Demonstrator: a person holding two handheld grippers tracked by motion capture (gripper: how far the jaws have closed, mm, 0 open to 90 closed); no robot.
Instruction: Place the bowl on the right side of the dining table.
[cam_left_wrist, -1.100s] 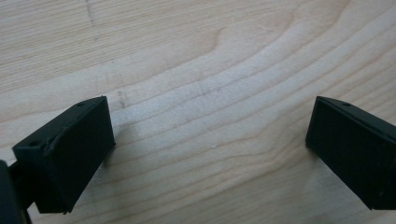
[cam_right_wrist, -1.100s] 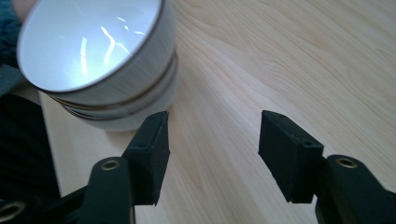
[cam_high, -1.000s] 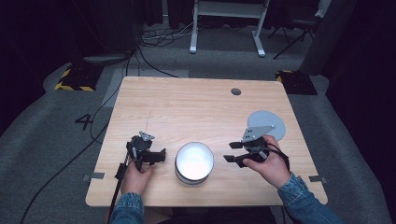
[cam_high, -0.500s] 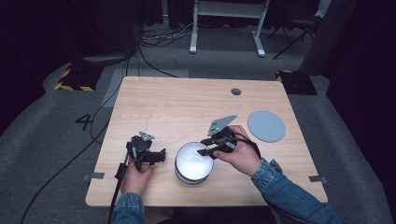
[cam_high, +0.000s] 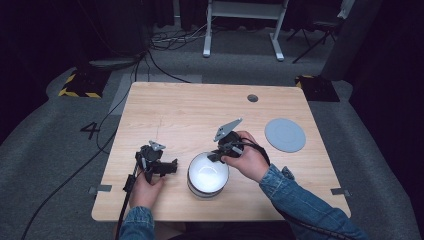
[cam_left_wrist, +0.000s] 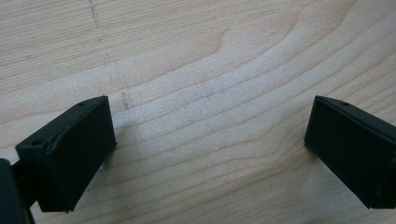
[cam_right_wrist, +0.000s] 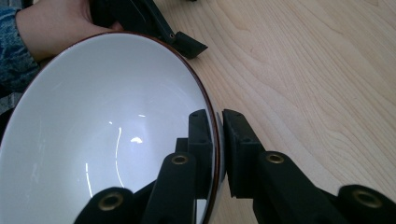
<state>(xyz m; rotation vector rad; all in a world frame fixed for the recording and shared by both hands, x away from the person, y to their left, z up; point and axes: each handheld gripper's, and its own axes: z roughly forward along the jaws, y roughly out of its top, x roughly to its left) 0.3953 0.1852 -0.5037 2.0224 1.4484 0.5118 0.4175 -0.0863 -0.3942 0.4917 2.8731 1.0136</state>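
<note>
— Right gripper view: the right hand-held gripper (cam_right_wrist: 218, 154) has just been closing and now pinches the white bowl (cam_right_wrist: 107, 130) by its rim.
— And progress?
— Grasp made, lift probably still ahead; the bowl sits low-centre on the surface (cam_high: 200, 110). A second ago that hand was by the grey disc (cam_high: 285, 135). The left hand-held gripper (cam_left_wrist: 210, 154) gapes wide, empty.

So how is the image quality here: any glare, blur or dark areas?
High view: table evenly lit, surroundings dark, overall soft. Right gripper view: small glare streaks inside the white bowl, near tongs slightly soft. Left gripper view: wood grain sharp, tongs cast soft shadows.
</note>
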